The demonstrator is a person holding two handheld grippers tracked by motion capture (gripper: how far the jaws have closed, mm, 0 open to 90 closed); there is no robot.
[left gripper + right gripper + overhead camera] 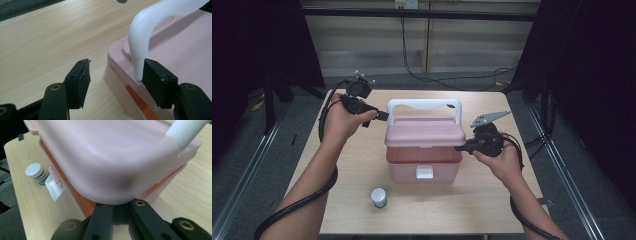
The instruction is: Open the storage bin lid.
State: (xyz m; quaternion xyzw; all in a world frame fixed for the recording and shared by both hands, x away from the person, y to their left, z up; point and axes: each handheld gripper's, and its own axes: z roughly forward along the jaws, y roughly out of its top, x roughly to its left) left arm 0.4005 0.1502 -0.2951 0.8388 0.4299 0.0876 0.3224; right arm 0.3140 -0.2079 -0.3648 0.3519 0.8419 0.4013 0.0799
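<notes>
A pink box (422, 165) with a white latch (424, 172) stands mid-table, its white handle (424, 105) raised. Its lid (424, 132) sits slightly ajar, and an orange band shows beneath it. My left gripper (384, 116) is at the handle's left post. In the left gripper view it (116, 77) is open, with the handle's foot (140, 65) between the jaws, close against the right pad (156, 80). My right gripper (460, 148) is at the lid's right edge. In the right gripper view its jaws (117, 206) are drawn together at the lid's rim (112, 200), their tips hidden under it.
A small white-capped bottle with a green label (379, 197) stands on the wooden table (352, 165) in front of the box, also seen as the bottle (37, 173) in the right gripper view. Dark frame posts and floor surround the table. Cables trail from both grippers.
</notes>
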